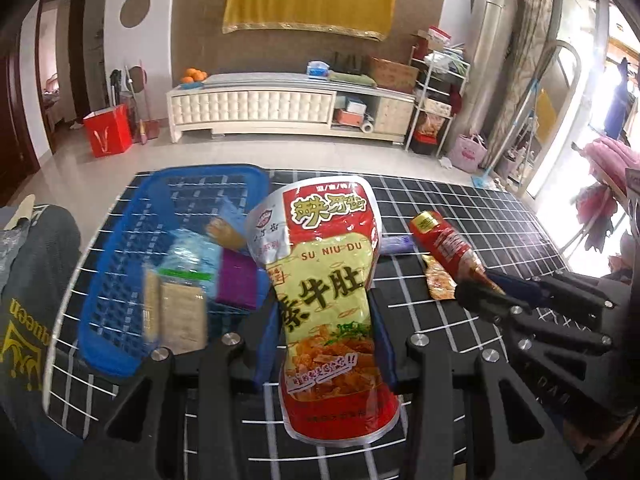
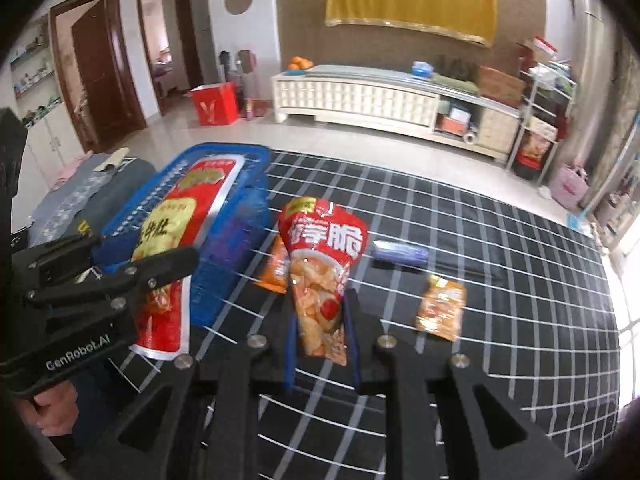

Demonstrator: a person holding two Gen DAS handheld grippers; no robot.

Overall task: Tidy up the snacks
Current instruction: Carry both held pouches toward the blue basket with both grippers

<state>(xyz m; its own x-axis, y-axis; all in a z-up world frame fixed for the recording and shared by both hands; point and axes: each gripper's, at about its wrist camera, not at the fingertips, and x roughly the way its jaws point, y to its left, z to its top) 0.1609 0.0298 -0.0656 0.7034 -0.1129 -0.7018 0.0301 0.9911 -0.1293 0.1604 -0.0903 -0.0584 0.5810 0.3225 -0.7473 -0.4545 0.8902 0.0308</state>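
Inside the blue basket (image 1: 120, 264), blurred packets and a purple box (image 1: 237, 284) are seen. Above the checked table (image 2: 500, 280), the yellow-red pouch (image 1: 328, 300) is pinched by the left gripper (image 1: 326, 344), the red chips bag (image 2: 322, 280) by the right gripper (image 2: 322, 344).

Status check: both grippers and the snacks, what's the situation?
Left gripper shut on big red-yellow pouch. Right gripper shut on red chip bag. Blue basket partly filled. Path clear.
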